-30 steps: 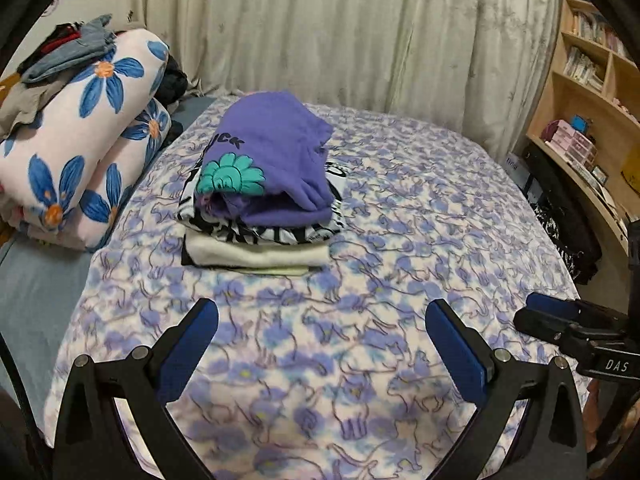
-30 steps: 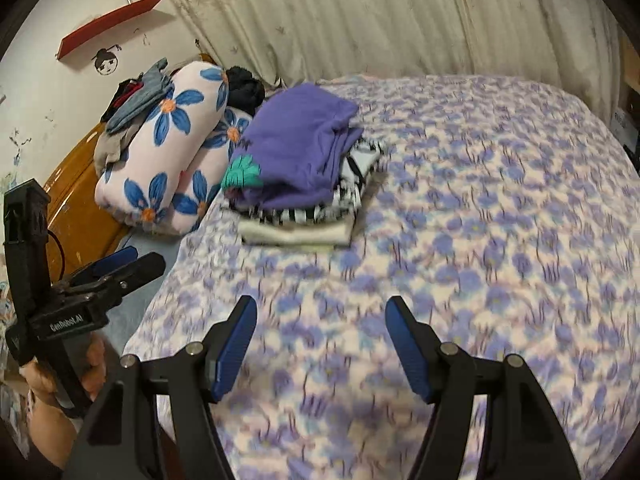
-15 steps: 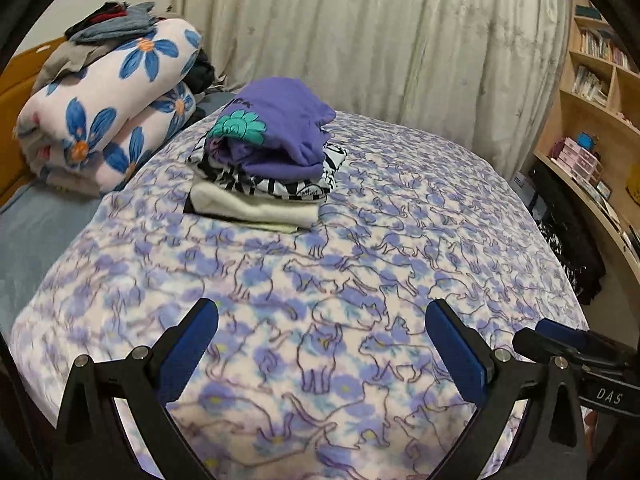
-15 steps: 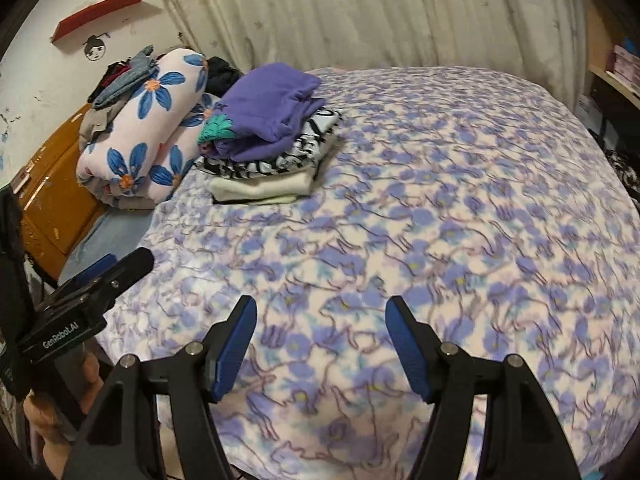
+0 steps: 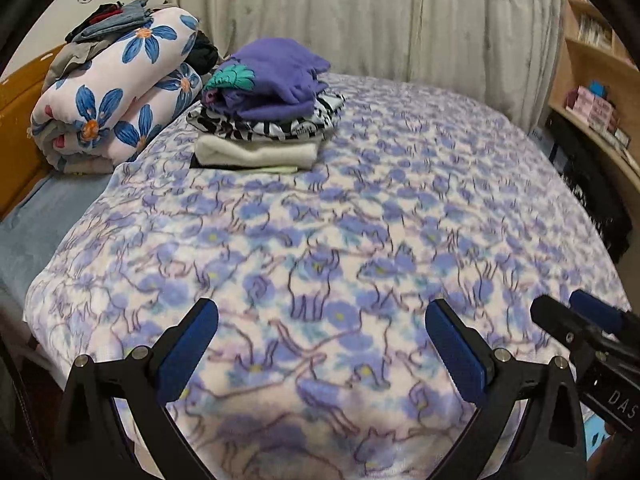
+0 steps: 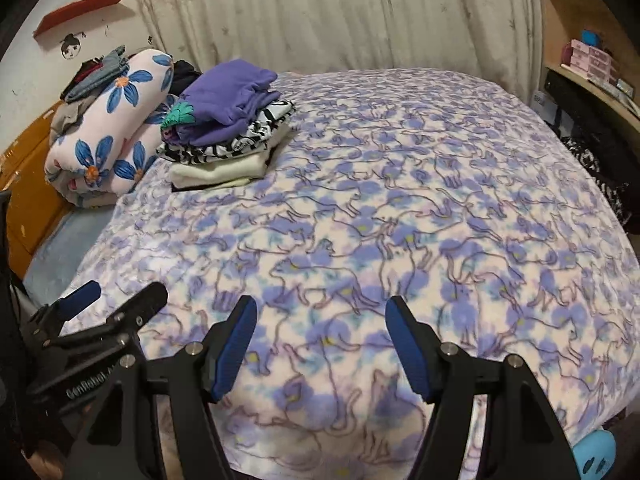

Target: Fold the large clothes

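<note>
Right now we hold both grippers low over the near edge of the bed, each pointing down toward the cat-print blanket. Our left gripper has its fingers spread wide with nothing between them, only blanket showing in the gap. Our right gripper stands moderately open, also empty; in the left wrist view it pokes in at about four o'clock, and in the right wrist view the left one sits at about eight o'clock, so the two are just beside each other.

Beyond the fingers the blanket lies flat and bare across the middle of the bed. No unfolded garment is in view on it.

Farther off, at about eleven o'clock, sits the stack of folded clothes: a purple top with a teal print uppermost, a black-and-white piece under it, then a cream one, with a dark layer at the bottom. Just beside it at ten o'clock lies a rolled flower-print quilt with loose garments heaped on top. A curtain closes the far side.

We judge several pieces already folded; the loose heap may be what is left, though we cannot tell.
</note>
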Available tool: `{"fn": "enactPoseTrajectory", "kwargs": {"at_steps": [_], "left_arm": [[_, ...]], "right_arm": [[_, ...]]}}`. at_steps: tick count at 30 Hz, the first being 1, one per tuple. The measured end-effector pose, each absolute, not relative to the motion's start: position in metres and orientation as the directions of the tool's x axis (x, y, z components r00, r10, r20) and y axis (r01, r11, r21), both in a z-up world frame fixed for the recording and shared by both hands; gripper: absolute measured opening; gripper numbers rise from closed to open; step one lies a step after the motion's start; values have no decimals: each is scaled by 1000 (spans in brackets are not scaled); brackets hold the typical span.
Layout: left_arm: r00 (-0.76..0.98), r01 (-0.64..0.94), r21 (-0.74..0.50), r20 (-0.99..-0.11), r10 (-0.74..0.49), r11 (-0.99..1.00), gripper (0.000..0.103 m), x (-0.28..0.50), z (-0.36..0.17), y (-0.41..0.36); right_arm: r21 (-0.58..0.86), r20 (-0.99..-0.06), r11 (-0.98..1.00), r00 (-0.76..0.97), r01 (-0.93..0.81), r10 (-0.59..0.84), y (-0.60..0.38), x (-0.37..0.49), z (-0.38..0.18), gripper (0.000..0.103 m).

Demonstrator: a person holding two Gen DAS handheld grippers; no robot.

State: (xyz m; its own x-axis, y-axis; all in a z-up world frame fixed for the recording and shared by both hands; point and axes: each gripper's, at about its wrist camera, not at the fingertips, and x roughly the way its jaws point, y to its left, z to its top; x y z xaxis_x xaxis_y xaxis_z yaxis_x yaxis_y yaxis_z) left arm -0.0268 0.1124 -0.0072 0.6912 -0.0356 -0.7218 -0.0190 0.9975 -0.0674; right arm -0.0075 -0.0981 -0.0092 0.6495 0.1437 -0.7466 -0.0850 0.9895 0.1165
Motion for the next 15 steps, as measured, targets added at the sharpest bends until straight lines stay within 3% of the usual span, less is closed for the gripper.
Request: {"fn": "enactPoseTrajectory", "kwargs": {"at_steps": [4,8,15], "left_arm": [[692,-17,-54,-721,-27,998,103,-35,-12,101],[700,-7,-53,-713,-33,999,103,-41,-12,91],[695,16,-60,-717,-54,998,102,-40,-14,80]], "right_arm": [[91,-735,995,672,-31,88,-108,-16,-14,69],[102,-744,995,665,11,69,-120,-19,-22,78],[156,-758,987,646,50,88,-135,-20,-37,78]]}}
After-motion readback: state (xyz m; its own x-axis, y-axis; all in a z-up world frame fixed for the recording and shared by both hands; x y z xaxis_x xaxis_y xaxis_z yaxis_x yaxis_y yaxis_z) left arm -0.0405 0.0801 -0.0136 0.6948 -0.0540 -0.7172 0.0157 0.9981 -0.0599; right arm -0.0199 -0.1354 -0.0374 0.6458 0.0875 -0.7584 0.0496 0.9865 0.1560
